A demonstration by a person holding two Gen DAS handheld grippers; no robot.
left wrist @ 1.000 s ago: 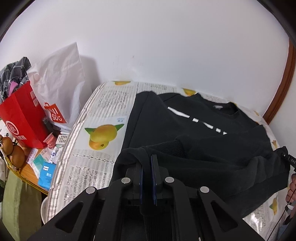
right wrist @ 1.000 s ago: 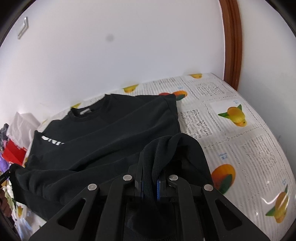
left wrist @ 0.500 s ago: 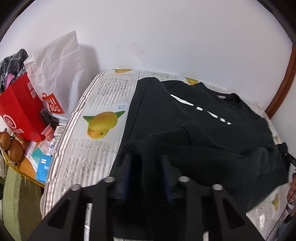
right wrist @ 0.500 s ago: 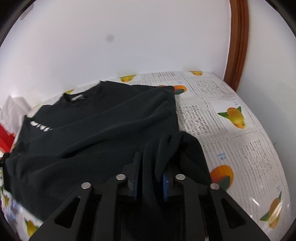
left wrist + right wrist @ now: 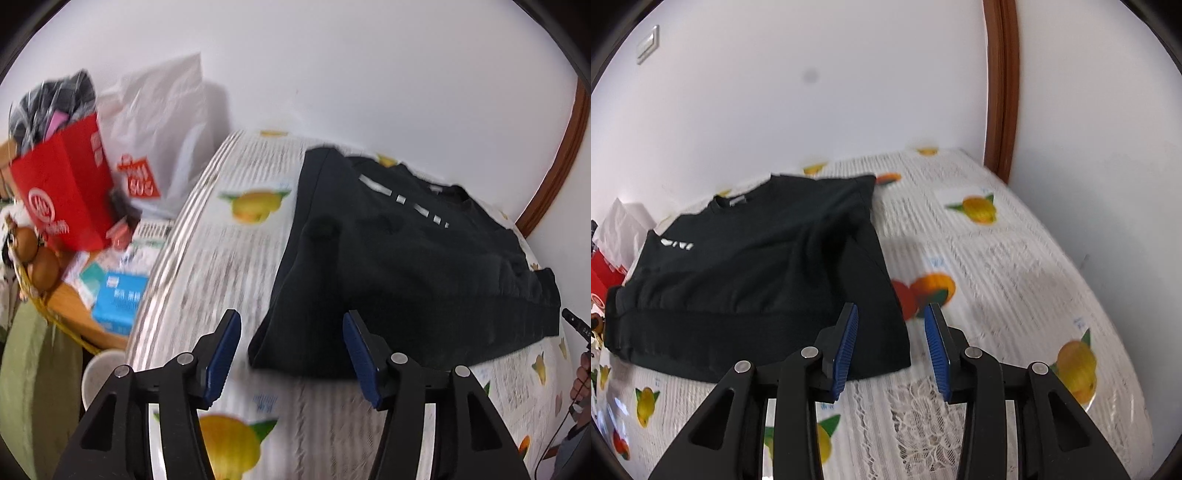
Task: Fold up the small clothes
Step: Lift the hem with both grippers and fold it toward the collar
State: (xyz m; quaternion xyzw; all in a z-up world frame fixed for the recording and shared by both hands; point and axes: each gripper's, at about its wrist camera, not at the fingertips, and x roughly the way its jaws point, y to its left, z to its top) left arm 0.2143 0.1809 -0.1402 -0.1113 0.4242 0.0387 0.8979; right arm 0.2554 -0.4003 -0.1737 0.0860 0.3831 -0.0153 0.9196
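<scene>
Lying flat on the fruit-print tablecloth [image 5: 1015, 266], the black sweatshirt [image 5: 399, 266] sits just ahead of both pairs of fingers. Left gripper [image 5: 291, 350] and right gripper [image 5: 891, 349] gape, empty. Next fold likely needs both grabbing matching hem corners, evenly.

Both black grippers [image 5: 291, 347] [image 5: 891, 345] carry ribbed blue pads, silver screws.

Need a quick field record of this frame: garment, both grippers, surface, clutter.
garment: black sweatshirt, lying on the table, white print on chest
left gripper: open, empty, near the garment's lower left corner
right gripper: open, empty, near its lower right corner
surface: fruit-print tablecloth
clutter: red bag, white plastic bag, left of the table
</scene>
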